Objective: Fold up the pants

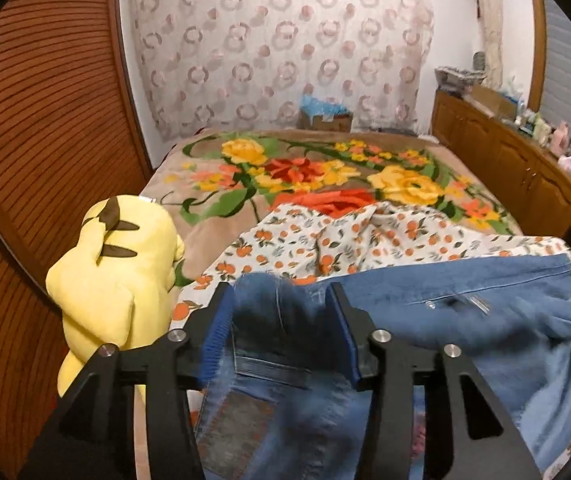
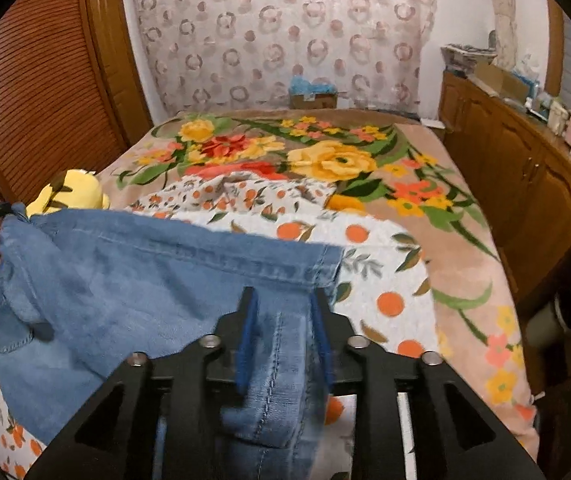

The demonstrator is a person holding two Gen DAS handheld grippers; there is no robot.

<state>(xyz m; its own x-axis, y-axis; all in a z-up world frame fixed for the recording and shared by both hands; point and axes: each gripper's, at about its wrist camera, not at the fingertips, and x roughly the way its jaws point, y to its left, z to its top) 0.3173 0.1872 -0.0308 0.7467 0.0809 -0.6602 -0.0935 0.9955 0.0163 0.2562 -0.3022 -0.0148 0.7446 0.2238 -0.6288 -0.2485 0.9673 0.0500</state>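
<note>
Blue denim pants lie bunched across the near end of the bed on a white sheet printed with oranges. My left gripper stands over the waistband end, jaws well apart, with a loose hump of denim between the blue pads. The leather patch shows below it. In the right wrist view the pants stretch away to the left. My right gripper has its jaws parted around a seamed fold of denim that hangs slack between them.
A yellow plush toy sits at the bed's left edge beside the louvred wooden door. The floral blanket covers the far bed. Wooden cabinets with clutter line the right side. A cardboard box stands beyond the bed.
</note>
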